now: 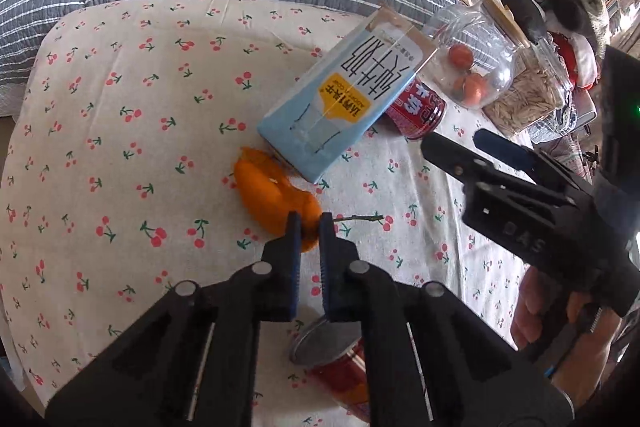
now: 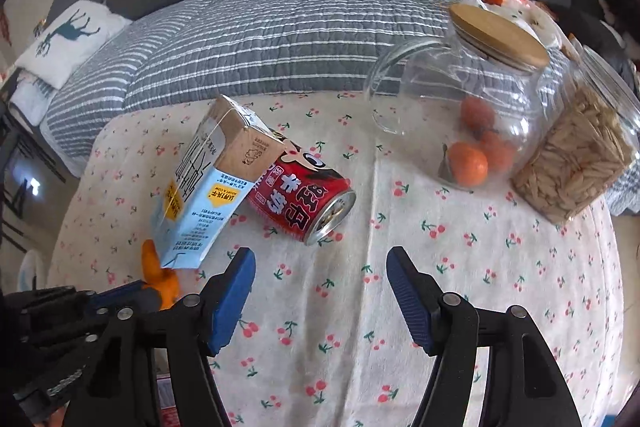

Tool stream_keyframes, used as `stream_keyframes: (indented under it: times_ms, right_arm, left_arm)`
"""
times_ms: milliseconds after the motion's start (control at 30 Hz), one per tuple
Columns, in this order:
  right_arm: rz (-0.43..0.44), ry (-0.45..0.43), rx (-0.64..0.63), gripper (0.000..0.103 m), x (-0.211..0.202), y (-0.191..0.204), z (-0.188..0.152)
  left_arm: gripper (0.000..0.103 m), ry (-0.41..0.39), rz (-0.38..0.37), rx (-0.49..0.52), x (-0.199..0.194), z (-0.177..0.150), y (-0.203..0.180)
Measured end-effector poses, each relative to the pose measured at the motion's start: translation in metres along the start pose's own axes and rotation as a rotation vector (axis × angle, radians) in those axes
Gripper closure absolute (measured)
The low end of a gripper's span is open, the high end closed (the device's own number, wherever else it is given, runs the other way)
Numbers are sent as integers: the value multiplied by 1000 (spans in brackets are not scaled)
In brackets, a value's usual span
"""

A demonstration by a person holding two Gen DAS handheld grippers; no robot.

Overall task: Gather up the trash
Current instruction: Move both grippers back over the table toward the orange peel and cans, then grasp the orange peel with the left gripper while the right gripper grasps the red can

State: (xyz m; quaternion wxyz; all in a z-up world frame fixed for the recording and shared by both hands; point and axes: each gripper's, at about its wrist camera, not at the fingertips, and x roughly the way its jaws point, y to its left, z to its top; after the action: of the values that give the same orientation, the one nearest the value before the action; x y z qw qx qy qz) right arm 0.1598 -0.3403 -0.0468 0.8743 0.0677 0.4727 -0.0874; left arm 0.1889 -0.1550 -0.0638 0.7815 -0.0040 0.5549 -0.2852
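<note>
An orange peel (image 1: 272,193) lies on the cherry-print tablecloth (image 1: 120,147). My left gripper (image 1: 310,227) is shut on the peel's near end. A blue milk carton (image 1: 340,99) lies tilted behind it, leaning on a red drink can (image 1: 418,115). A thin twig (image 1: 360,218) lies right of the peel. My right gripper (image 2: 320,267) is open and empty, a little in front of the red can (image 2: 304,199) and the carton (image 2: 208,183). The peel (image 2: 160,275) shows at lower left, in the left gripper (image 2: 132,293).
A glass jar (image 2: 472,115) with a wooden lid holds small oranges. A jar of seeds (image 2: 580,163) stands right of it. A second red can (image 1: 332,359) lies under my left gripper. A grey striped quilt (image 2: 280,35) and sofa lie behind the table.
</note>
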Motion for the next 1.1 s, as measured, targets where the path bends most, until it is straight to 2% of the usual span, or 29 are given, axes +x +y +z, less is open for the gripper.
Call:
stream_keyframes:
  times_ms: [133,333,400,467,500,533,567,733,933,1100]
  right_arm:
    - [-63,-22,-149,26,16,19,9]
    - [-231,-61,-352,26,42,44,12]
    - [-255,-72,-392,26,49,50,11]
    - [-258,-69,-456,32,55,57,8]
    - [-278,-72,-488,37,57,61,5]
    - [-307,-75,-516,48,59,65,4]
    - [-324,-67,-531,49,61,65,3]
    - [-256,14,-494,51,46,56,-6]
    - [-111,114,-242,52,9,26,-13]
    - [-95,147,-115,53,-15,6,-29]
  left_arm:
    - [94,0,-10,2,-8,-2,9]
    - [94,-1,-30,-40,-19,-1,29]
    - [94,-6,-30,-47,-23,-1,35]
    - [94,-7,-30,-64,-27,-1,42]
    - [94,-8,-34,-76,-29,-1,47]
    - [94,-12,-38,-87,-32,-1,50]
    - [94,-16,-39,-94,-34,-1,52]
    - [94,-43,-70,-106,-57,-3,60]
    - [94,-75,-73,-115,-87,-13,81]
    - [94,-94,-75,-143,-110,-25,102]
